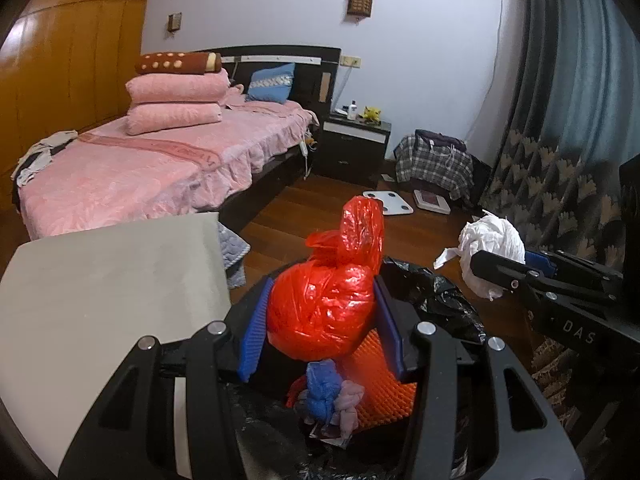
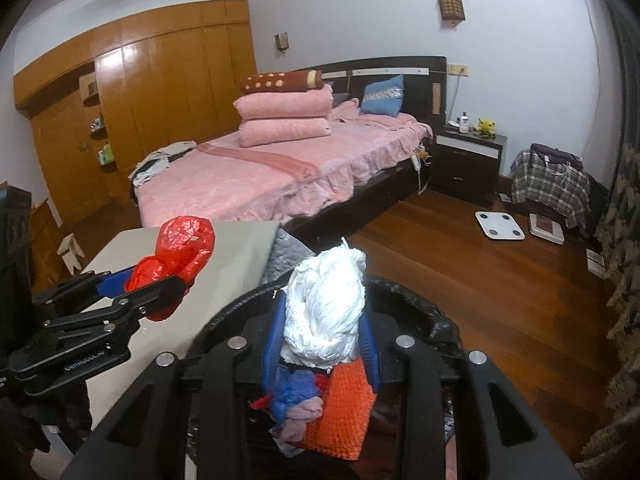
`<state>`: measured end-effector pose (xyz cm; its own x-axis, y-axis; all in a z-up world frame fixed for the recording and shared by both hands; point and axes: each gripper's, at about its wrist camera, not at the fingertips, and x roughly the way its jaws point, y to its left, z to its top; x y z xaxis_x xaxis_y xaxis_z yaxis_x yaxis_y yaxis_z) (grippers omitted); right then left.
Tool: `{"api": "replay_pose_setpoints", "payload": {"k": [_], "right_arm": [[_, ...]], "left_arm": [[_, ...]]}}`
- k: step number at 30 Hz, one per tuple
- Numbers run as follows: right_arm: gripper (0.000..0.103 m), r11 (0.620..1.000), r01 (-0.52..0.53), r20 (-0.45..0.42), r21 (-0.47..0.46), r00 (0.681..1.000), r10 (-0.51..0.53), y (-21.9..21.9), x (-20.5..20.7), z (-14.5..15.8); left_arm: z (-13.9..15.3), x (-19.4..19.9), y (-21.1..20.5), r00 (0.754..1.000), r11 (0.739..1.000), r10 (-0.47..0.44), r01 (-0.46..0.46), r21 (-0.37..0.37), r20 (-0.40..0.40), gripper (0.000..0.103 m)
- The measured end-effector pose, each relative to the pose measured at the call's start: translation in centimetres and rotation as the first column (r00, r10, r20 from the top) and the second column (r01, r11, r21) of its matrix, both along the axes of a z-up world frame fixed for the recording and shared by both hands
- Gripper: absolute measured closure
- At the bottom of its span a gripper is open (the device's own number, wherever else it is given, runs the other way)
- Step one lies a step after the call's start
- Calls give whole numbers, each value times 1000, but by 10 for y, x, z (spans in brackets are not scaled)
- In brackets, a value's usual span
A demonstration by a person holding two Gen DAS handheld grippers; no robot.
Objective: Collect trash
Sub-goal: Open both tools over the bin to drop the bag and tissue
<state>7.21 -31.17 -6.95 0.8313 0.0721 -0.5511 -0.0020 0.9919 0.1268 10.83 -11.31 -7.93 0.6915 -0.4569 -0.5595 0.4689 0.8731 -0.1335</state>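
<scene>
Holding both loads over the bin [image 1: 436,292], whose black liner is showing at lower centre of each view: the left gripper [image 1: 320,312] is clamping a knotted red bag [image 1: 324,304] between its blue pads, jaws roughly half open around the bulk, and the right gripper [image 2: 324,320] is pinching a white bag [image 2: 324,308] with jaws set narrower. Both bundles are hanging just above the rubbish already lying in the bin, an orange mesh sheet [image 2: 344,408] and a tangle of blue and pink scraps [image 2: 294,404]. Risks, as judged: the red bag is bulging past the pads and its film is looking slick, so it may be squeezing out sideways and dropping onto the wood floor [image 2: 480,264] or the grey table [image 1: 112,280] at lower left; releasing both at once may be making one bundle bounce off the other or off the heaped pile and roll over the rim; a loose liner edge may be folding inward and catching a pad. Writing: the far gripper's arm is reading "DAS" at right of the left view; lettering on the other arm at lower left of the right view is appearing reversed and too blurred to read. No other label is legible.
</scene>
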Motion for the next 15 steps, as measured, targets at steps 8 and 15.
{"api": "replay_pose_setpoints", "payload": {"k": [8, 15], "right_arm": [[65, 999, 38, -48, -7, 998, -38, -17, 7, -19], [37, 997, 70, -73, -14, 995, -71, -30, 8, -33]], "left_arm": [[-19, 18, -20, 998, 999, -37, 37, 6, -42, 50], [-28, 23, -19, 997, 999, -49, 48, -10, -67, 36]]}}
